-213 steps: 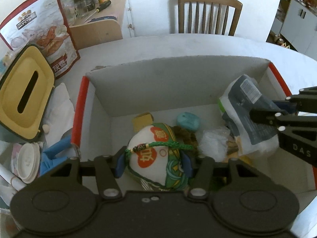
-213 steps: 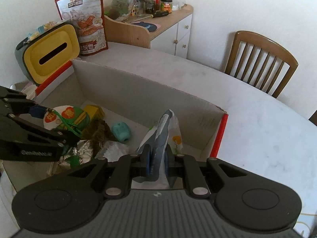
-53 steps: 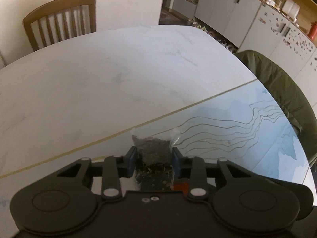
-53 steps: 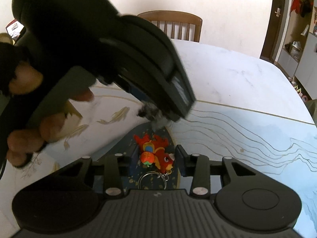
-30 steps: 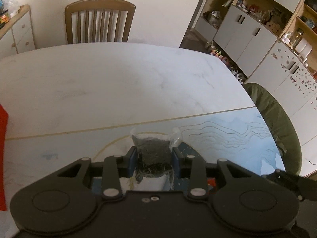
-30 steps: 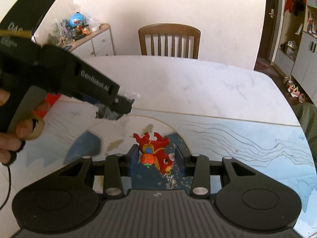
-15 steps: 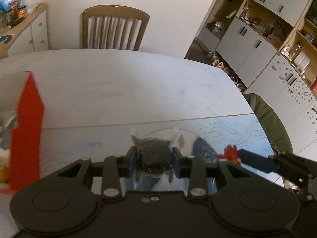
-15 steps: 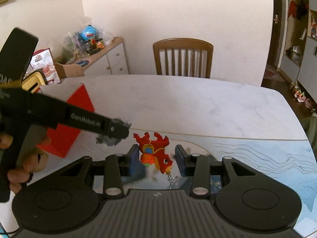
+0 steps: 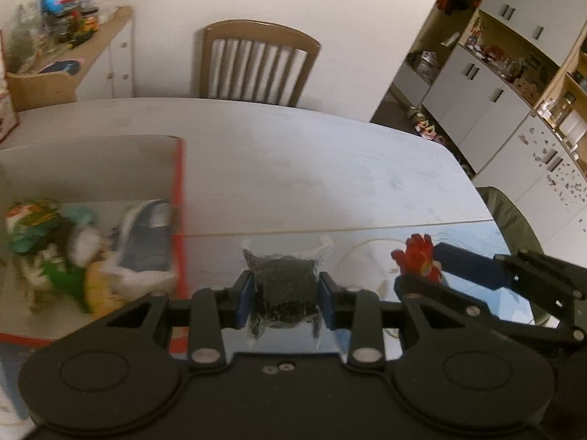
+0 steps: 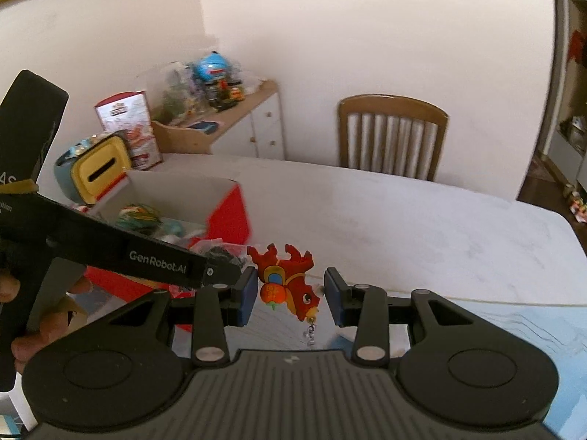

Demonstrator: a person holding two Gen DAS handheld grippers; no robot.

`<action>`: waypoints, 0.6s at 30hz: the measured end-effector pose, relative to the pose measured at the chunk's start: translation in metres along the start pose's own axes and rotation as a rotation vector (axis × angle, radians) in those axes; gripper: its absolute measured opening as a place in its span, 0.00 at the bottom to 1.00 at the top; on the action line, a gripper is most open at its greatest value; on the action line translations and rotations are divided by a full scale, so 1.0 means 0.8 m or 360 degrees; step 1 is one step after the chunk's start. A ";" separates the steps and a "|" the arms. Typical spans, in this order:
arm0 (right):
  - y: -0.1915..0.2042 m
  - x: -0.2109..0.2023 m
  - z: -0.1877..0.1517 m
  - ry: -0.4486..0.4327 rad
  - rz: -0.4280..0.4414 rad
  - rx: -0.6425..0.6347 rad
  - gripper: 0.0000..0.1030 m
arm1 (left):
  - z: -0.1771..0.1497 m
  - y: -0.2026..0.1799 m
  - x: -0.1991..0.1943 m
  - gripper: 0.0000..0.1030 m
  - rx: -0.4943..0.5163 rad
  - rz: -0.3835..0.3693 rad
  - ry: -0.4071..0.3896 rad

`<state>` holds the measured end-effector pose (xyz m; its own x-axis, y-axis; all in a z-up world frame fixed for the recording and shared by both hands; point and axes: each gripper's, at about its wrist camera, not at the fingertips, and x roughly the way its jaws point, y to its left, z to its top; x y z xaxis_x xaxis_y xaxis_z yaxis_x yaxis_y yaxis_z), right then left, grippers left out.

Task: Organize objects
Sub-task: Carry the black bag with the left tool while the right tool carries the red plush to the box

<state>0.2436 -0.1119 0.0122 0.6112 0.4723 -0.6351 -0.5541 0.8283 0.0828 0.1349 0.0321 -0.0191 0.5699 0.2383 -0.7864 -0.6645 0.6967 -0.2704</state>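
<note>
Box (image 9: pixel 179 198) back in view left; right tool (image 10: pixel 290 295) beside pouch (image 9: pixel 280 278)

Right gripper (image 10: pixel 289 295) holds a red fish keychain (image 10: pixel 288 284) between its pads. Left gripper (image 10: pixel 220 271) at nine o'clock; box (image 10: pixel 227 220) at ten.

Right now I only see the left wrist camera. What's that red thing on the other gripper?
Observer: A red fish keychain, pinched in the right gripper. A little metal chain dangles under it.
Operator: Is anything hiding behind the box?
Observer: Yes, a yellow-topped tissue holder stands just past the cardboard box, at its far left corner.
Operator: Can you see my left gripper from there?
Observer: Yes. The left gripper shows side-on, and its arm reads "GenRobot.AI" in white letters.
</note>
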 end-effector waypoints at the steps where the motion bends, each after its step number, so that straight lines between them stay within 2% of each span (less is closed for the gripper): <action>1: 0.009 0.004 0.005 0.0004 0.0012 -0.0008 0.38 | 0.000 0.010 -0.004 0.34 -0.0007 0.0006 0.0001; 9: 0.072 0.031 0.042 0.0020 0.0074 -0.0096 0.38 | 0.007 0.087 -0.038 0.34 -0.0038 0.0085 -0.0034; 18: 0.125 0.069 0.079 0.0023 0.0111 -0.0171 0.38 | 0.040 0.165 -0.067 0.34 -0.0115 0.0201 -0.0130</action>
<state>0.2576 0.0156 0.0339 0.5612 0.5230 -0.6416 -0.6528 0.7561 0.0453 0.0320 0.1333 0.0052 0.5149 0.3774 -0.7697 -0.7648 0.6079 -0.2135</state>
